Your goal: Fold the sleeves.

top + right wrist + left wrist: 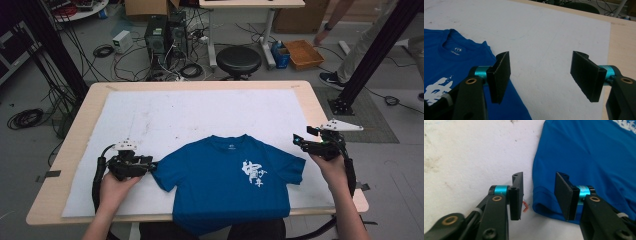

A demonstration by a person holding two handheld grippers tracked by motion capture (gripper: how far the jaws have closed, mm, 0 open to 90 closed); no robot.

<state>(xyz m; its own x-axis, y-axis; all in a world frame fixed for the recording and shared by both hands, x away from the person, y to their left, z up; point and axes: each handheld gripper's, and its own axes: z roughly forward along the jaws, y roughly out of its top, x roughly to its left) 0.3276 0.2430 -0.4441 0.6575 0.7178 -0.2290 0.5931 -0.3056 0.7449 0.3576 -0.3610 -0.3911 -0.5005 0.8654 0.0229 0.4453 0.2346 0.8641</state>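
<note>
Near the front edge of the table (320, 107), on the white mat (150, 120), the blue shirt (225, 185) lies face up, collar toward the far edge, its hem hanging over the front edge toward me. It is spread flat with both sleeves out, which I judge suits folding: each sleeve is free to be picked up from its own side. My left tongs (150, 164) sit low at the left sleeve (546, 205), and their own view shows the sleeve's hemmed cuff lying between the two pads; the jaws are half apart and not yet pressing on the cloth, so nothing is clamped. I hold them level with the mat so one pad can slide under the cuff while the other comes over it. My right tongs (299, 140) hang off the right sleeve (295, 170), near the right edge of the mat, jaws wide apart and empty, the shirt just beside their left pad (500, 75). I judge they wait there to take that sleeve once the left one is secured.
</note>
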